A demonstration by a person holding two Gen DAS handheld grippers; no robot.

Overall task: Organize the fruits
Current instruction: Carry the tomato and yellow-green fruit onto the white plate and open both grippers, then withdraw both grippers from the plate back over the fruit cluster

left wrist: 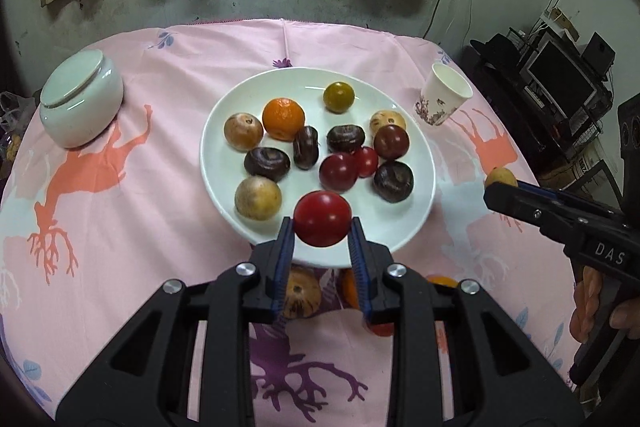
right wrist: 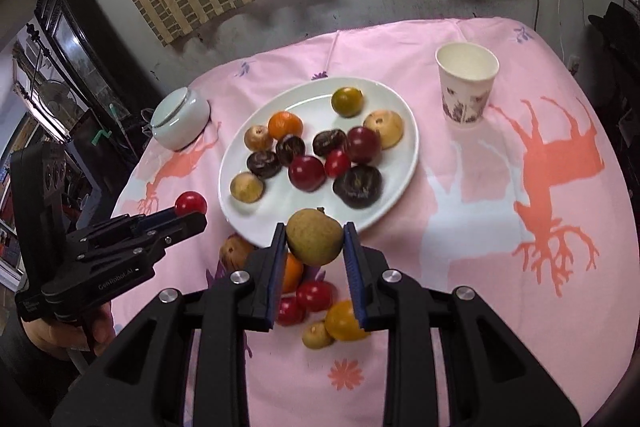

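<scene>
- Left wrist view: the left tool (left wrist: 322, 227) grips a red fruit (left wrist: 322, 218) above the white plate's (left wrist: 224, 183) near rim; carry it level, release over bare plate.
- Right wrist view: the right tool (right wrist: 315, 242) grips a tan fruit (right wrist: 315, 241) above the same rim; avoid fruit left on the pink tabletop (right wrist: 500, 267).

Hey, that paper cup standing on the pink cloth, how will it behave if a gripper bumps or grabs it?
The paper cup looks empty and thin-walled, so it is probably very light and would slide or tip at a nudge. It narrows toward its base, which makes tipping likelier. A firm squeeze would probably crumple its wall.
</scene>
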